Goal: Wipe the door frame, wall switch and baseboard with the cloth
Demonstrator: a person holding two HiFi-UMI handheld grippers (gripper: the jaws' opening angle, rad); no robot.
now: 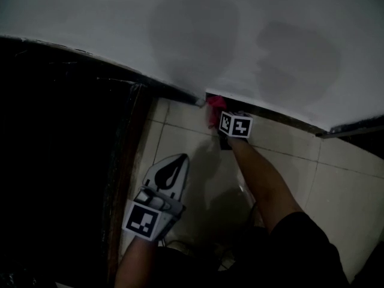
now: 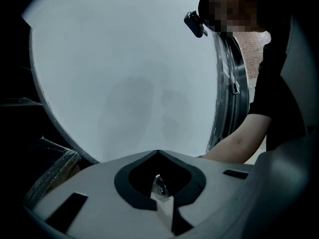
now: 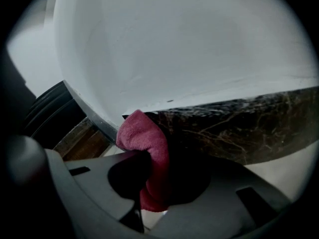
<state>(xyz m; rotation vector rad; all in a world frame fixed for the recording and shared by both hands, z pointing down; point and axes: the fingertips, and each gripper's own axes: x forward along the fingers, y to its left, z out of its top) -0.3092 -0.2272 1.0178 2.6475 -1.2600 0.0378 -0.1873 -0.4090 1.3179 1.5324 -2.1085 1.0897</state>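
Pink cloth [image 3: 144, 136], one, seemingly against one baseboard [image 3: 239, 128]

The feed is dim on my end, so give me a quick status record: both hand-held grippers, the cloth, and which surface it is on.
left hand-held gripper: jaws together, empty, held over the floor tiles
right hand-held gripper: shut on the cloth
cloth: pink-red, bunched, pressed against the end of the baseboard by the corner
baseboard: dark, marbled, under the white wall
wall switch: not in view
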